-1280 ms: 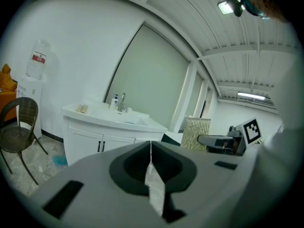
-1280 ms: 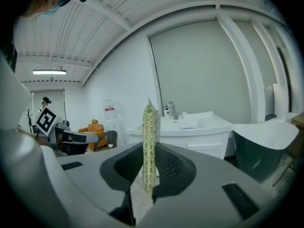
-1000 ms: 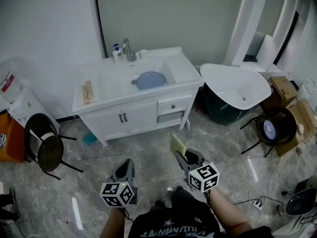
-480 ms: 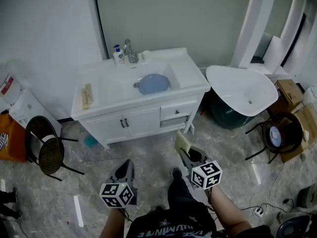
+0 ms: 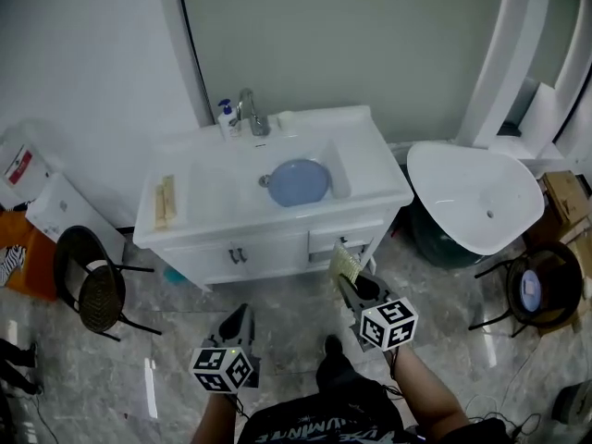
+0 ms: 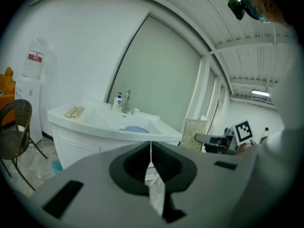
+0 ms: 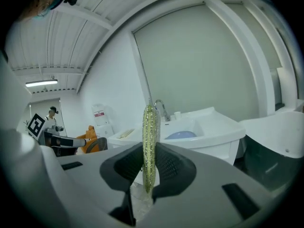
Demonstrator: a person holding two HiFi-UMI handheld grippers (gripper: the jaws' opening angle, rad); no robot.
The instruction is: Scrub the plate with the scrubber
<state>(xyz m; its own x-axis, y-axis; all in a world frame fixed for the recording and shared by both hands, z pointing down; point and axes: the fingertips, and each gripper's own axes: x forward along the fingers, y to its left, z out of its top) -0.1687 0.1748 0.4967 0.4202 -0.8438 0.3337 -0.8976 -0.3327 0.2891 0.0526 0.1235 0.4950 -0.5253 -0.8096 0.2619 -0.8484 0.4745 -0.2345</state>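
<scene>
Pinching a flat, glittery yellow-green scrubber [image 7: 149, 141] upright, the right gripper [image 7: 149, 177], with the empty left gripper [image 6: 151, 156] pressed together beside it, hangs well short of the white vanity sink [image 5: 375, 160] whose basin holds the round blue plate [image 5: 299, 182]: likely the approach, with reaching into the basin next.

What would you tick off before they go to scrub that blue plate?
1. Is the scrubber held: ok, the right gripper clamps it upright.
2. Is the left gripper free: ok, shut on nothing.
3. Is the plate in place: ok, it lies in the sink.
4. Is the plate within reach: not ok, both grippers hang short of the sink.
5. Is the faucet running: cannot tell.
</scene>
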